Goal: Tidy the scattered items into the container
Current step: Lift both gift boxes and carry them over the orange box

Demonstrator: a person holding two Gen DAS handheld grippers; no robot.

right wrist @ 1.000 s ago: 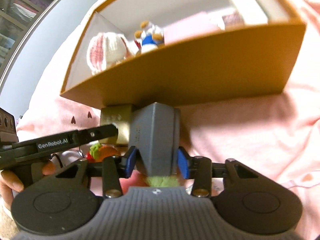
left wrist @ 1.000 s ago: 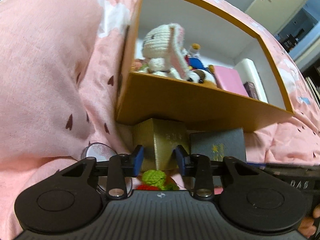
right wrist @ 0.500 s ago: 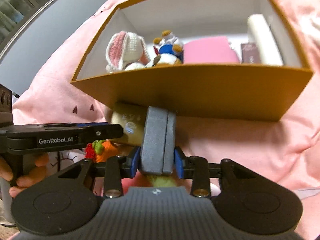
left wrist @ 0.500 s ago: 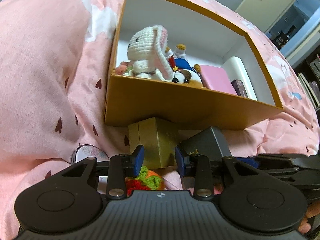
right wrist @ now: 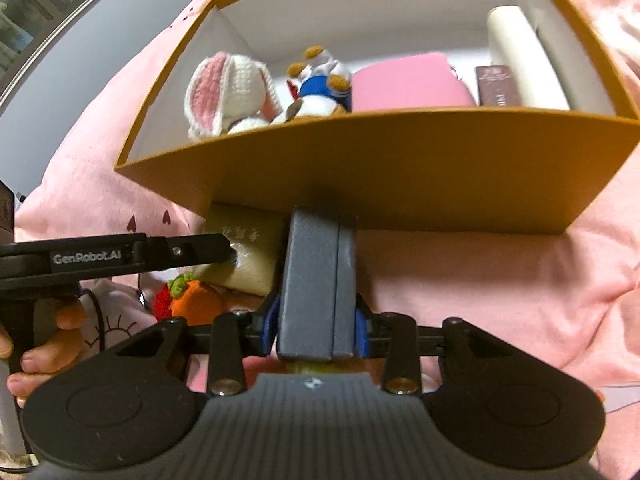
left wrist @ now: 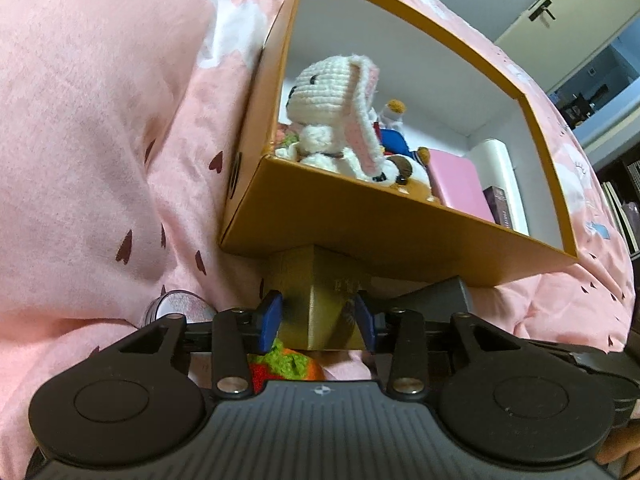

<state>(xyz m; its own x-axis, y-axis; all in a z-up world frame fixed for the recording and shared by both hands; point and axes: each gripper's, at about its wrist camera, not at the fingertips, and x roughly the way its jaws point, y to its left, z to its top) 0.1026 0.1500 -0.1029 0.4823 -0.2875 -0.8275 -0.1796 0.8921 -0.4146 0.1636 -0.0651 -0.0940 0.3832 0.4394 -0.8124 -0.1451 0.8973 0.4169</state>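
Both grippers are loaded. The right gripper (right wrist: 316,330) is clamped on a grey box (right wrist: 318,280), its blue pads pressed to the two long sides. The left gripper (left wrist: 316,322) has a gold box (left wrist: 320,300) between its pads; they look to be touching it, jaws only part closed, so I take it as gripped. Both boxes sit low, just in front of the orange container (right wrist: 400,176) and below its rim.

The risk, as I see it, is that front wall — a box carried forward too low would strike the cardboard and shove the whole container across the soft pink quilt (left wrist: 100,120), or twist in the pads. The two tools are also close together (the left one crosses the right view), so they could knock each other.

The boxes are rigid, smooth and sharp-edged, the gold one slightly glossy. Inside the container are a knitted rabbit (left wrist: 336,116), a pink case (right wrist: 408,84) and a white tube (right wrist: 520,52). A crocheted carrot (right wrist: 192,300) lies loose on the quilt — yarn, soft.
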